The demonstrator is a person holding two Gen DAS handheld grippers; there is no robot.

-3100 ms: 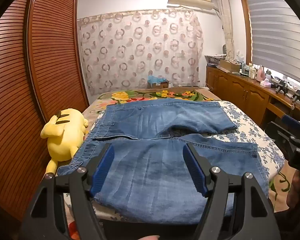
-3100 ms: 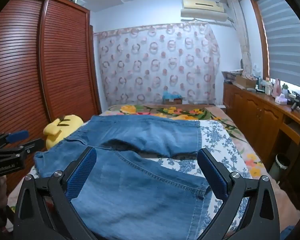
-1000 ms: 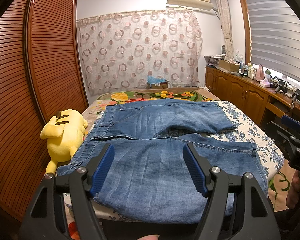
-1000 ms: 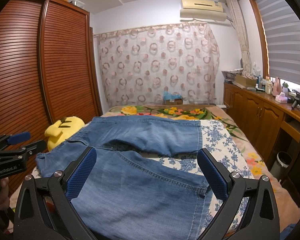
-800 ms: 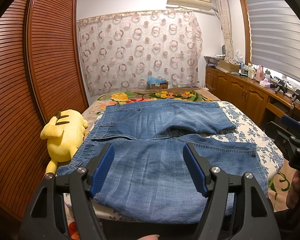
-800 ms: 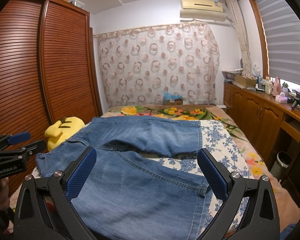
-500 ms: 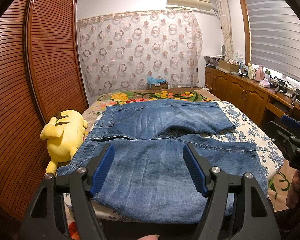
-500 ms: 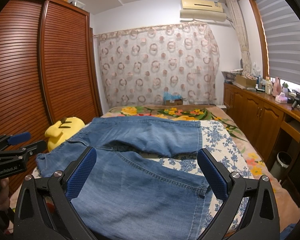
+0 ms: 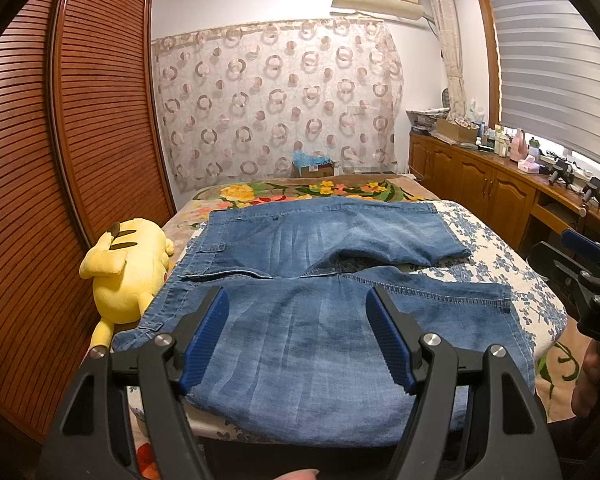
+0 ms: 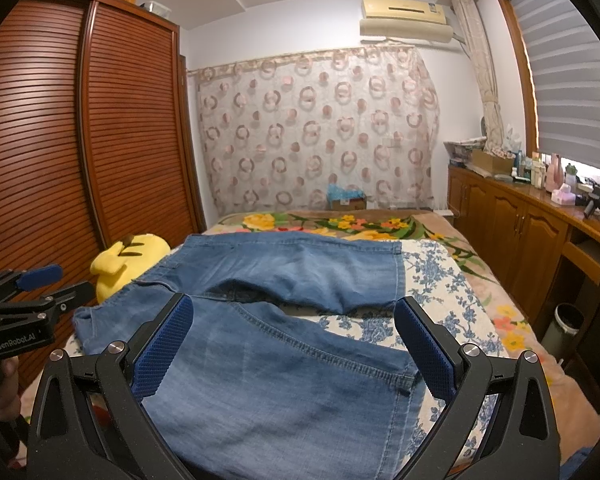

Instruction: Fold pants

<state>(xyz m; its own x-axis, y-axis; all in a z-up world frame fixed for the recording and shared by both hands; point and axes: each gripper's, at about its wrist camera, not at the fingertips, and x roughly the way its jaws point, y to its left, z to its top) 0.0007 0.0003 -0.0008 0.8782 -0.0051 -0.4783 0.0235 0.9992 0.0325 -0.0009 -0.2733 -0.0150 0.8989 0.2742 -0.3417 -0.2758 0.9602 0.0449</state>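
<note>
Blue denim pants (image 9: 320, 280) lie spread flat across the bed, waistband to the left, both short legs pointing right, one leg nearer me and one farther. They also show in the right wrist view (image 10: 276, 320). My left gripper (image 9: 298, 336) is open and empty, hovering above the near leg by the bed's front edge. My right gripper (image 10: 294, 344) is open and empty, over the near leg's hem end. Each gripper appears at the edge of the other's view.
A yellow plush toy (image 9: 128, 264) lies at the bed's left side beside the brown slatted wardrobe (image 9: 60, 184). Wooden cabinets (image 9: 492, 196) with bottles run along the right wall. A small bin (image 10: 566, 322) stands on the floor at the right. A floral bedsheet (image 9: 496, 264) covers the bed.
</note>
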